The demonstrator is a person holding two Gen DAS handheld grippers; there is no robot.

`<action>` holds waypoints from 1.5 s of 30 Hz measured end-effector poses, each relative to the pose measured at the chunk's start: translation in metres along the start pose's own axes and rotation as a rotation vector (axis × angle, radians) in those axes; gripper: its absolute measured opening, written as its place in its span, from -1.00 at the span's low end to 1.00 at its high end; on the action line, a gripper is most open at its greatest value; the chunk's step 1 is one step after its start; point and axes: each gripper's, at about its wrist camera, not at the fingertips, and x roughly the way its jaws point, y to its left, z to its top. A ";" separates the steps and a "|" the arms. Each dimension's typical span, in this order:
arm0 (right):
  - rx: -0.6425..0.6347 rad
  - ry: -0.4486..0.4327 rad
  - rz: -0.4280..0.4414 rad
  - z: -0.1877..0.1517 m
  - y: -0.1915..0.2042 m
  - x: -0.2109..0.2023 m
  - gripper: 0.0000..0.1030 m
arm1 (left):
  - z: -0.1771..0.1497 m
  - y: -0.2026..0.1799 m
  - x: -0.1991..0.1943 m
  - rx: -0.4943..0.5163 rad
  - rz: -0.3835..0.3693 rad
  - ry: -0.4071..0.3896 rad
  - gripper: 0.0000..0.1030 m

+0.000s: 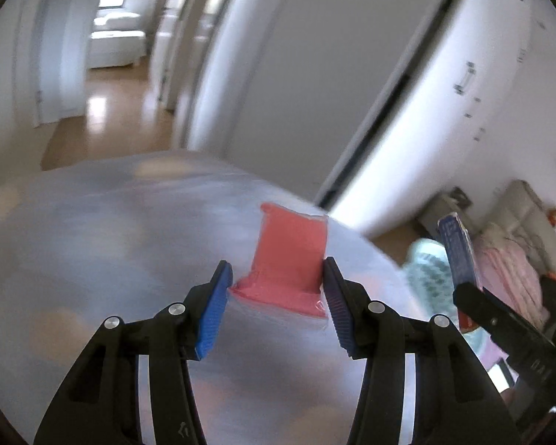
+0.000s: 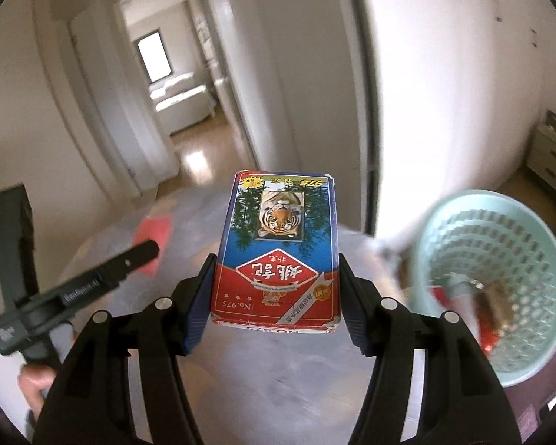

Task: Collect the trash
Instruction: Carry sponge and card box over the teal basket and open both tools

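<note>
My right gripper (image 2: pixel 276 278) is shut on a red and blue card box (image 2: pixel 278 252) with a tiger picture and holds it above the table. The box also shows edge-on in the left wrist view (image 1: pixel 459 256). A pale green mesh wastebasket (image 2: pixel 496 282) stands to its right with some trash inside; it shows in the left wrist view (image 1: pixel 430 270) too. My left gripper (image 1: pixel 278 278) has a flat pink plastic packet (image 1: pixel 289 256) between its pads, which touch both of the packet's edges; the packet shows blurred in the right wrist view (image 2: pixel 152 237).
The table (image 1: pixel 92 259) is covered with a translucent sheet. White walls and a sliding door (image 1: pixel 426 92) stand behind it. A hallway (image 2: pixel 189 148) leads to a room with a bed. A drawer unit (image 2: pixel 548 163) is at the far right.
</note>
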 end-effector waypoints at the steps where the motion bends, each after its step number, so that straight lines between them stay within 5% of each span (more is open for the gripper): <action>1: 0.039 -0.004 0.018 0.001 -0.014 -0.011 0.12 | -0.002 -0.014 0.001 0.018 -0.015 -0.001 -0.06; 4: 0.137 -0.031 0.033 0.002 -0.055 -0.040 0.12 | -0.006 -0.057 0.006 0.057 -0.079 0.004 -0.06; 12: 0.264 -0.105 -0.109 -0.002 -0.151 -0.090 0.12 | -0.028 -0.154 0.033 0.166 -0.191 0.056 -0.06; 21: 0.405 -0.022 -0.232 -0.018 -0.232 -0.074 0.13 | -0.044 -0.218 0.082 0.270 -0.201 0.134 -0.06; 34: 0.467 0.046 -0.246 -0.025 -0.273 -0.040 0.16 | -0.055 -0.233 0.146 0.264 -0.185 0.259 0.09; 45: 0.452 0.060 -0.212 -0.031 -0.274 -0.039 0.17 | -0.050 -0.214 0.111 0.260 -0.173 0.190 0.18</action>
